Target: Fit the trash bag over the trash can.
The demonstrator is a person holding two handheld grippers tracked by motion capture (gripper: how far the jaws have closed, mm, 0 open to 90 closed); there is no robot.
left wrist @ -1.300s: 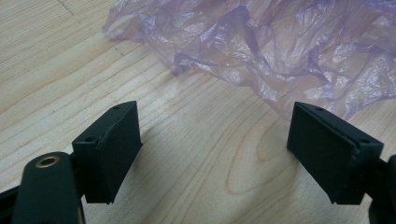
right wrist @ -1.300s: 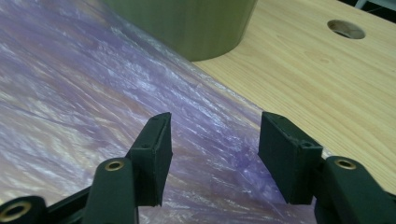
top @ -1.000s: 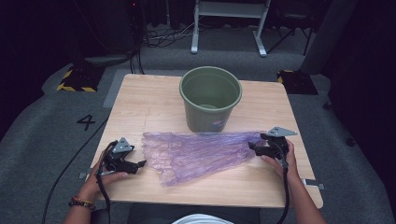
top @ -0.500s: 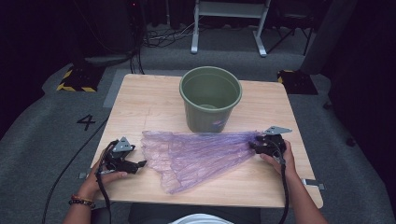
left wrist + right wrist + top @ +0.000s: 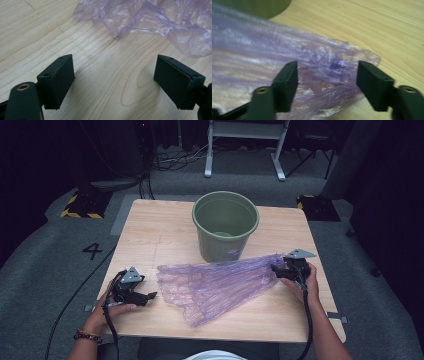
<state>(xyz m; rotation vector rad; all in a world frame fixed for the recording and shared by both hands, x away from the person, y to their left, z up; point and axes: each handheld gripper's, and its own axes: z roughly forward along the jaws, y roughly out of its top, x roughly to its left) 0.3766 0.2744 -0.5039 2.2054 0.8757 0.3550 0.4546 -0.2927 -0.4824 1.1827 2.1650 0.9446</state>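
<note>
A translucent, pale purple crinkled plastic bag point(image 5: 220, 282) shows light glossy streaks along its folds and a darker violet patch near its gathered end point(image 5: 337, 65). At 12 o'clock from it stands a dull olive-green round plastic bucket point(image 5: 226, 226). The light wooden table point(image 5: 160, 232) carries fine tan grain lines. The 2 grippers, left point(image 5: 113, 82) and right point(image 5: 328, 86), are matte black with brass-coloured screw eyes. The grey carpet floor point(image 5: 45, 270) bears a black 4 point(image 5: 93, 251) and yellow-black hazard stripes point(image 5: 80, 212).
</note>
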